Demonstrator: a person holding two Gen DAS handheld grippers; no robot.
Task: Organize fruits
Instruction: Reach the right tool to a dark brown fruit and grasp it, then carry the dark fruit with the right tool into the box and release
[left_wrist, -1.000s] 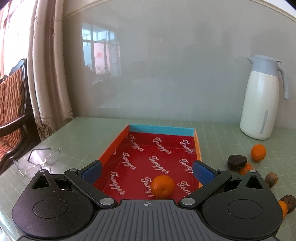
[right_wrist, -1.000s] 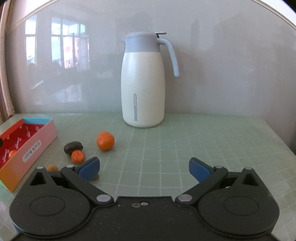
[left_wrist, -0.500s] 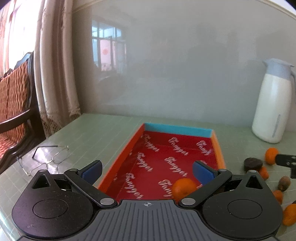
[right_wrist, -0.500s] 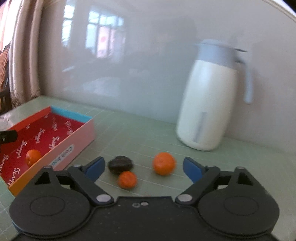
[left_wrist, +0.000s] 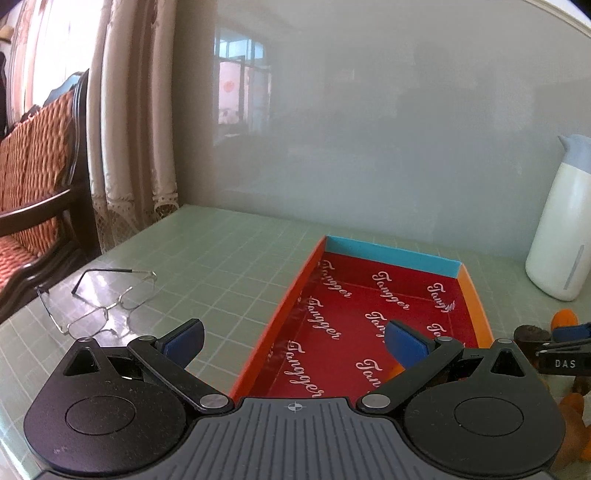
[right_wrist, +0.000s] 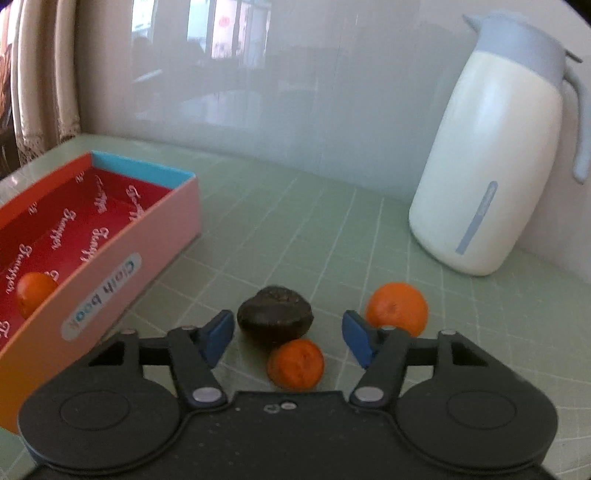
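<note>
1. Right gripper (right_wrist: 288, 338): jaws part-open and just been closing, gripping nothing; dark fruit (right_wrist: 275, 314) and small orange (right_wrist: 295, 364) between the blue fingers (right_wrist: 218, 336), pads clear of both.
2. Larger orange (right_wrist: 397, 308) at 2 o'clock from the dark fruit, just beyond the right finger.
3. Box (right_wrist: 110, 258) at 9 o'clock on the tabletop (right_wrist: 314, 221); one orange (right_wrist: 35, 293) inside, by its near wall.
4. Left gripper (left_wrist: 293, 341): jaws wide apart, empty, above the box's near left rim.
5. Glasses (left_wrist: 99, 299) at 10 o'clock from the left gripper; jug (right_wrist: 495, 162) at 1 o'clock from the fruits.
</note>
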